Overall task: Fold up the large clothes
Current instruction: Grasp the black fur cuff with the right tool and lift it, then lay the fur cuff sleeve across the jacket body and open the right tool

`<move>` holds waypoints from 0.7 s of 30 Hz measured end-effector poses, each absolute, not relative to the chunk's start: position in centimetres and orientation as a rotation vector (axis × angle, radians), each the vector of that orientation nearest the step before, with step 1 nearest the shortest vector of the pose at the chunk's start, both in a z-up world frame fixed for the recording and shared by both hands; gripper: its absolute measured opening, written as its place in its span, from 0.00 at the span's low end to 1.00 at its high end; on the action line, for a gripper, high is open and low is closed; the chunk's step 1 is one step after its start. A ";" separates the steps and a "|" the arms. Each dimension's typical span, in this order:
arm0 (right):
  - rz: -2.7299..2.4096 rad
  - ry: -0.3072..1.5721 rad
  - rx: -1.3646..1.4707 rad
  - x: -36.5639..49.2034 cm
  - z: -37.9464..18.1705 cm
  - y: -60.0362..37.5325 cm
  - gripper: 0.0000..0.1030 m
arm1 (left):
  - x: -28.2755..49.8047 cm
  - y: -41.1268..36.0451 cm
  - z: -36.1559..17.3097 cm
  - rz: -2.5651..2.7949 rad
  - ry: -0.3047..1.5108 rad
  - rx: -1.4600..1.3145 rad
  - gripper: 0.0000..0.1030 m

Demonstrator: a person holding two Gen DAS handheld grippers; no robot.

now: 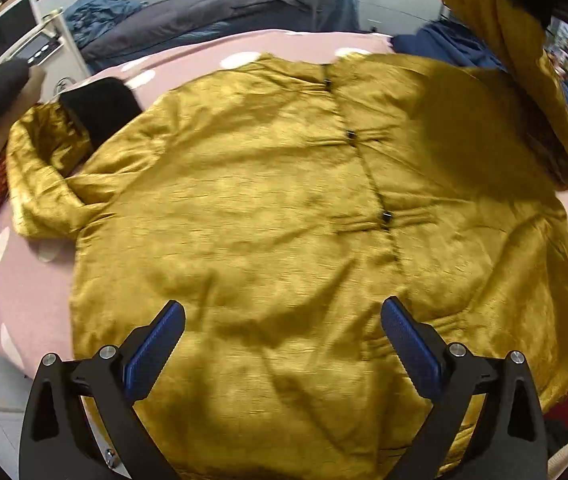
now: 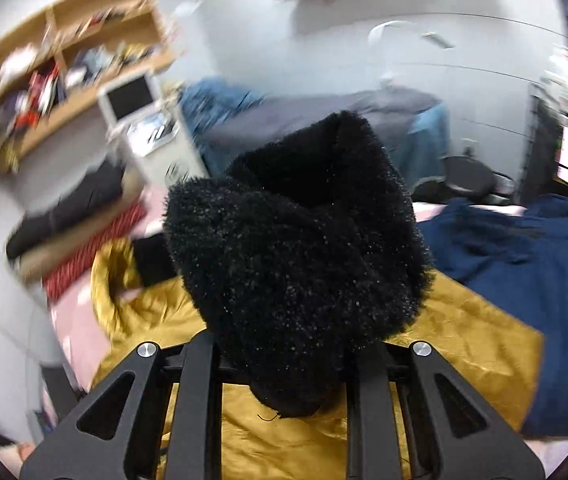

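1. Mustard jacket (image 1: 284, 208) lies spread, front up, on the pink dotted bed (image 1: 24, 300).
2. Right gripper (image 2: 284, 360) jaws clamp the black fleece cuff (image 2: 295, 248), sleeve raised; left gripper (image 1: 282, 340) jaws gape, empty.
3. Advise laying the sleeve squarely across the chest.
4. Blue garment (image 2: 523, 280) beside; cluttered shelves (image 2: 64, 60) behind.

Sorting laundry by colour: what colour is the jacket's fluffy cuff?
Black fluffy cuff, clearest in the right wrist view.
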State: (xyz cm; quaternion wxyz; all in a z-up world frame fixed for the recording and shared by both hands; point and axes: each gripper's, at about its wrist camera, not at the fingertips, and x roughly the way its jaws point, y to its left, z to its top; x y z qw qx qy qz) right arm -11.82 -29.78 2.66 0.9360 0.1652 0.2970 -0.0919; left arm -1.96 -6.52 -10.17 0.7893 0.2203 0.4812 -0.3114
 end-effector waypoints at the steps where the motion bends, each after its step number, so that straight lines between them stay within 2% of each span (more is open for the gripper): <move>1: -0.174 0.620 0.320 -10.7 2.2 -28.3 0.19 | -1.3 -5.9 -10.1 -0.647 1.041 0.457 0.94; 9: -0.045 0.744 0.105 -2.5 -2.6 -17.6 0.20 | 1.9 -1.3 -9.3 -0.512 1.047 0.378 0.94; 14: -0.038 0.823 0.121 -1.2 -6.4 -15.2 0.21 | 3.0 0.0 -10.0 -0.475 1.072 0.358 0.94; 16: -0.044 0.844 0.140 -0.5 -7.4 -14.4 0.25 | 3.1 0.0 -10.0 -0.469 1.066 0.368 0.94; 17: -0.044 0.852 0.138 -0.3 -7.9 -14.0 0.28 | 3.2 0.0 -10.0 -0.466 1.064 0.370 0.94; 19: -0.042 0.878 0.124 -0.2 -8.7 -13.6 0.49 | 3.4 0.0 -9.8 -0.459 1.065 0.365 0.94; 20: -0.041 0.891 0.115 -0.2 -9.1 -13.3 0.70 | 3.6 0.1 -9.7 -0.454 1.066 0.359 0.94; 21: -0.041 0.893 0.103 -0.7 -9.4 -13.0 0.75 | 3.8 0.1 -9.6 -0.451 1.066 0.353 0.94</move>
